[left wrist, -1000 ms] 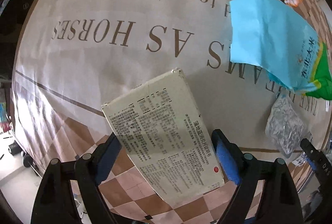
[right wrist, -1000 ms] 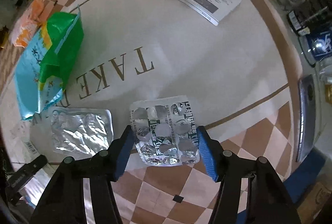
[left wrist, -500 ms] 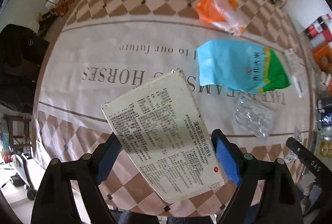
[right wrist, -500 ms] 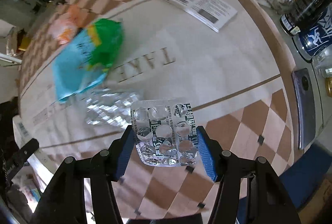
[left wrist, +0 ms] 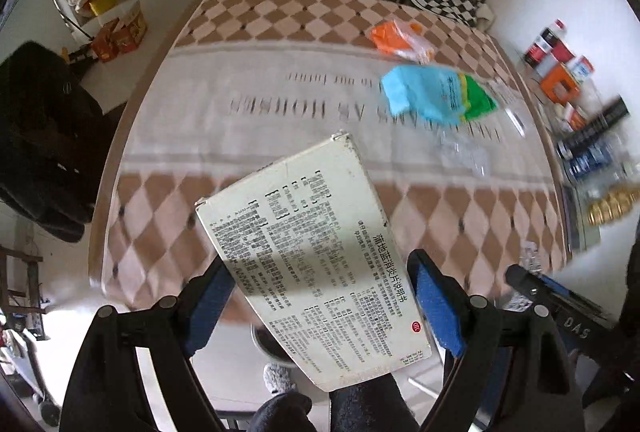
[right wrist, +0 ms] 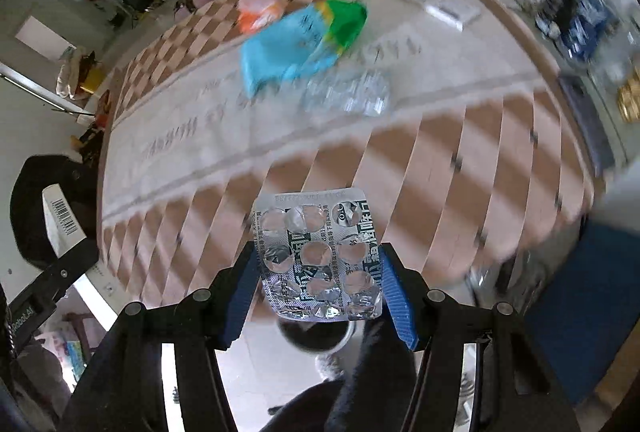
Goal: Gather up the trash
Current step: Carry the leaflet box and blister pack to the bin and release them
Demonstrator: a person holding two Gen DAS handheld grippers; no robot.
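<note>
The left tongs are closed across a flat, cream-white cardboard medicine box printed with dense black text. The blue ribbed pads press its two long edges, so the thin carton stands out ahead of the fingers, tilted. Gripping by the edges probably suits a stiff, light slab like this, since its broad face offers no purchase.

The right tongs are likewise clamped on a silver foil blister sheet with punched-out, crumpled pockets, pinched at its side margins. The foil looks thin and springy, and it bows slightly between the pads.

Both pieces are lifted clear of the counter, which wears a smooth cloth with a cream centre panel, printed lettering and a tan-and-pink diamond border. Below each held piece, near the person's dark legs, a round metal-rimmed opening shows on the floor. It may be a bin, and that would explain why both items are carried off the counter's edge.

More trash lies on the cloth: a glossy blue-and-green plastic bag, a crinkled orange-and-clear wrapper beyond it, and a second crumpled clear blister sheet just beside the bag. These soft films would crush easily under the pads.
</note>
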